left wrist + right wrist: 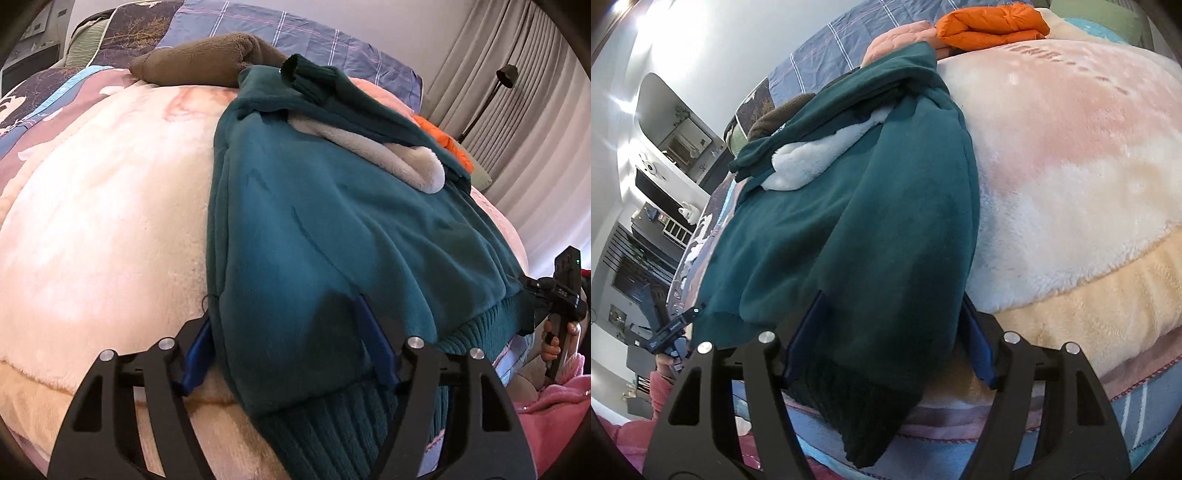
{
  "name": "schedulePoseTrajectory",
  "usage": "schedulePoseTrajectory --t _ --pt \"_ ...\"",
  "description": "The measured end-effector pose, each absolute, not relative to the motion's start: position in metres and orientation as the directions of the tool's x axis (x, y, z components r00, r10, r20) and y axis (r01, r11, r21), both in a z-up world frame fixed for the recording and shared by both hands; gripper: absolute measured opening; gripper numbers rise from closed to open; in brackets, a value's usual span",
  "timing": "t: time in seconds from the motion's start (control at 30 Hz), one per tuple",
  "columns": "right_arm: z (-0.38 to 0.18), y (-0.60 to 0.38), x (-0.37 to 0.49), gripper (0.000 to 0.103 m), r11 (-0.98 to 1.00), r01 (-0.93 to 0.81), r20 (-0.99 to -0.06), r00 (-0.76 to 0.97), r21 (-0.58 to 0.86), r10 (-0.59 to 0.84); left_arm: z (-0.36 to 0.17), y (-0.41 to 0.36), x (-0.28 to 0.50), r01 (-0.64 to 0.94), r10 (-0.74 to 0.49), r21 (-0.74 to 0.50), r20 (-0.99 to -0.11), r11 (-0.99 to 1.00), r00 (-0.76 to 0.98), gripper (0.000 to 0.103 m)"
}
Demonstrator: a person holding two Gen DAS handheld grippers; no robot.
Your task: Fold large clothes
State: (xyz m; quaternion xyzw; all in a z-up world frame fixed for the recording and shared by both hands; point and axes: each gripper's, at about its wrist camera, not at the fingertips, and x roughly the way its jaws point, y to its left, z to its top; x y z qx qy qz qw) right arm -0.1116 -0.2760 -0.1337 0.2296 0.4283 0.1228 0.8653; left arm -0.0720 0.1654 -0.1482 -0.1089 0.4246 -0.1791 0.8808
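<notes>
The bed (pixel 92 221) carries a plush blanket, and the teal fleece pullover (pixel 314 221) lies across it, hem towards the person. Each claw, left claw (pixel 284 332) and right claw (pixel 892 332), stands wide astride a hem corner, not pinching. Next, I'd judge: close on both corners, then fold the hem upward.

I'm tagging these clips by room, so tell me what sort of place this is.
Very likely a bedroom at home: the green sweater lies on a bed covered by a plush blanket, with pillows at its head and curtains alongside.
</notes>
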Motion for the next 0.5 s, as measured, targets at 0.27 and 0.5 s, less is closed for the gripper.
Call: schedulePoseTrajectory --t 0.27,0.5 --pt "-0.123 -0.288 -0.097 0.022 0.756 -0.029 -0.559 0.656 0.653 0.507 -0.14 0.169 -0.056 0.167 -0.418 -0.406 -0.675 0.898 0.608 0.02" --pt "-0.095 -0.311 -0.103 0.019 0.739 -0.033 -0.503 0.712 0.673 0.489 -0.112 0.167 -0.067 0.204 -0.43 -0.401 -0.628 0.893 0.648 0.022"
